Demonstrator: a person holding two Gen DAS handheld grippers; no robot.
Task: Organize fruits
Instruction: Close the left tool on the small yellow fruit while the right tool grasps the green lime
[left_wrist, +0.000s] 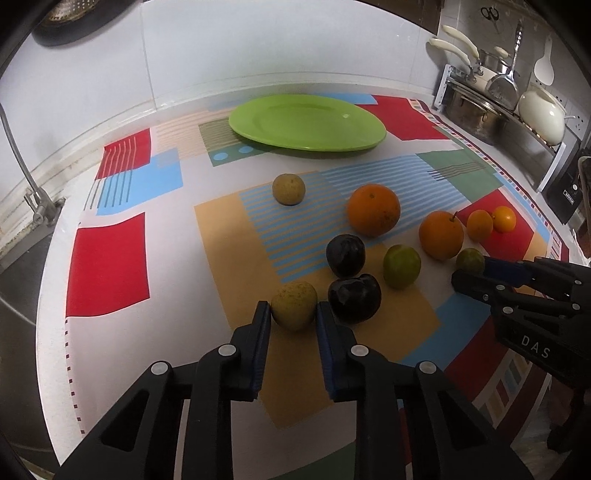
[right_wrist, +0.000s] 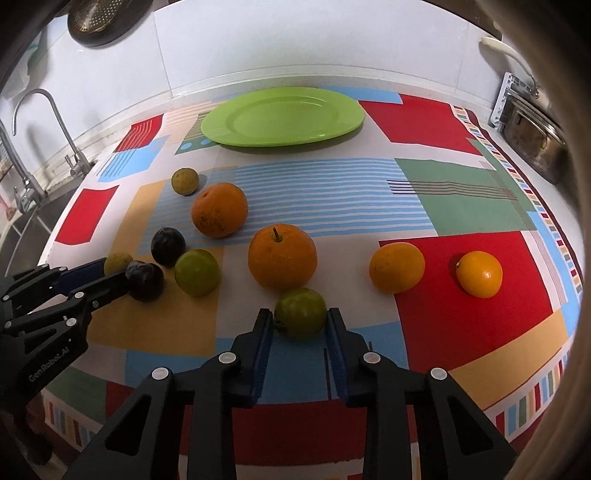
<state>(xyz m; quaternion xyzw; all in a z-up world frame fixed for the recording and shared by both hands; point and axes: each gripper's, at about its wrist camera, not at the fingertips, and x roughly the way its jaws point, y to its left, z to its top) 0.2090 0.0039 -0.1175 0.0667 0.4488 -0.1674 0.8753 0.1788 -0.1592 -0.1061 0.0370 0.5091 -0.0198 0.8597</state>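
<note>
Both tools sit low over a table (left_wrist: 110, 354) spread with a bright patterned cloth (right_wrist: 461, 314). Left tool (left_wrist: 291, 314) is narrowed around a yellow-green fruit (left_wrist: 294, 304), its pads flanking it; actual contact is unclear. Right tool (right_wrist: 300, 321) likewise brackets a green fruit (right_wrist: 301, 312). Oranges (right_wrist: 282, 256), dark plums (left_wrist: 345, 255) and other fruit lie between them. An empty green plate (left_wrist: 306, 122) rests toward the white wall; faucet (right_wrist: 48, 125) on the left, pots (left_wrist: 543, 110) on the right.
</note>
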